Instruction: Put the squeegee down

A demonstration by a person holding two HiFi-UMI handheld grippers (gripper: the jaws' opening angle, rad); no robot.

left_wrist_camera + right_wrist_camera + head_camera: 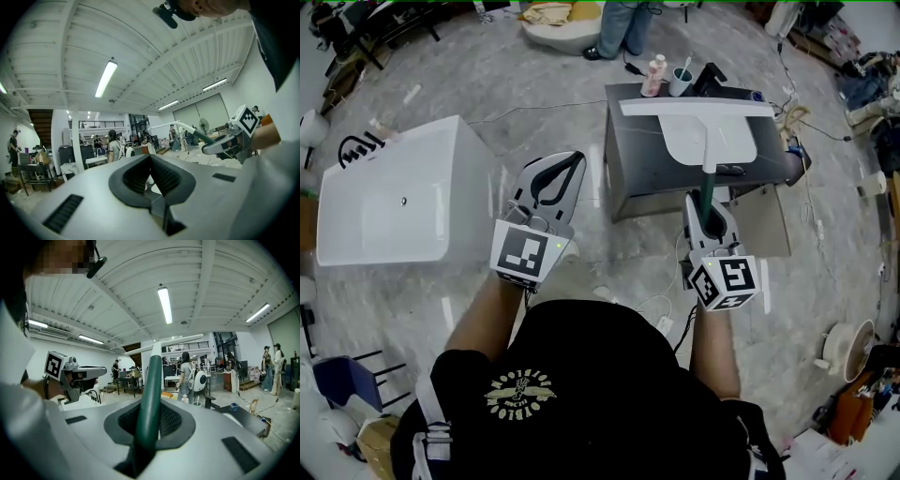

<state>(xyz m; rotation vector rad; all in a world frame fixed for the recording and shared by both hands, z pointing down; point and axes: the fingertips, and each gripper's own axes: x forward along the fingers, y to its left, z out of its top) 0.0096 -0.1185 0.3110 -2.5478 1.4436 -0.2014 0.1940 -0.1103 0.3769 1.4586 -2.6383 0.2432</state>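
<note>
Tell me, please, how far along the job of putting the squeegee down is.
Partly done. The squeegee hangs over the dark table; whether it touches is unclear. In hand: the right tool is shut on its green handle. Left to do: set it down and release. The left tool is shut and empty.

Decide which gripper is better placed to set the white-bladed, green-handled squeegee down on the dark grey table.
Right. The right gripper is shut on the squeegee by its green handle, with the white blade over the table. The left gripper holds nothing and sits off to the table's side.
</note>
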